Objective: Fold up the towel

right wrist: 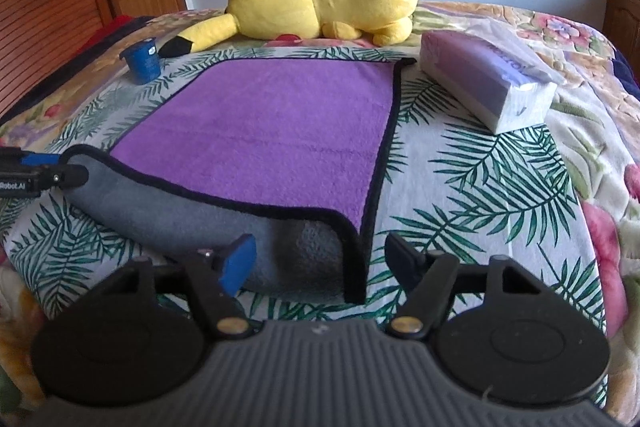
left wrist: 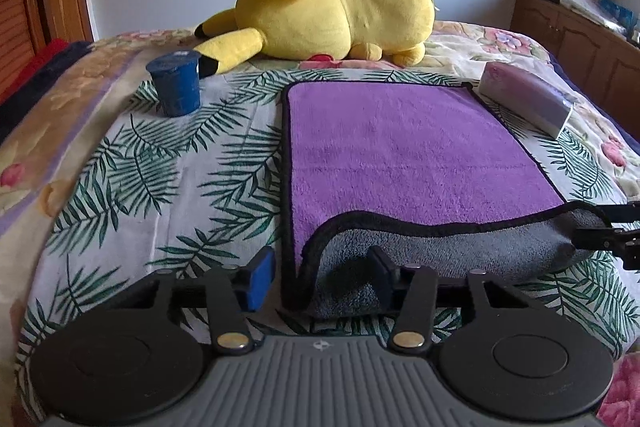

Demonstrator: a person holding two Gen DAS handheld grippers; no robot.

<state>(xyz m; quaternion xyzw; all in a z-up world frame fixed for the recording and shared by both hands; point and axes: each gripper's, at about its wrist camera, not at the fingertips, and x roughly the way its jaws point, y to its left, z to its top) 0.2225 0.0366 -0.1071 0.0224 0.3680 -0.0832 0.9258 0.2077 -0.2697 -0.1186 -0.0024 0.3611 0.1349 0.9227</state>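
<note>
Both tongs [left wrist: 322,277] [right wrist: 326,261] open astride purple towel's [left wrist: 404,151] rolled grey hem.

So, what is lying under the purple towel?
The purple towel lies on a palm-leaf sheet over the floral blanket. Its near edge is curled up, showing its grey underside. Whatever is beneath its flat middle is covered.

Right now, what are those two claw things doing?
Left gripper: open, fingers straddling the towel's near left corner.
Right gripper: open, straddling its near right corner.

Yellow plush toy [left wrist: 336,7], blue cup [left wrist: 176,85], tissue pack [right wrist: 486,83] on bedspread [left wrist: 132,163].
</note>
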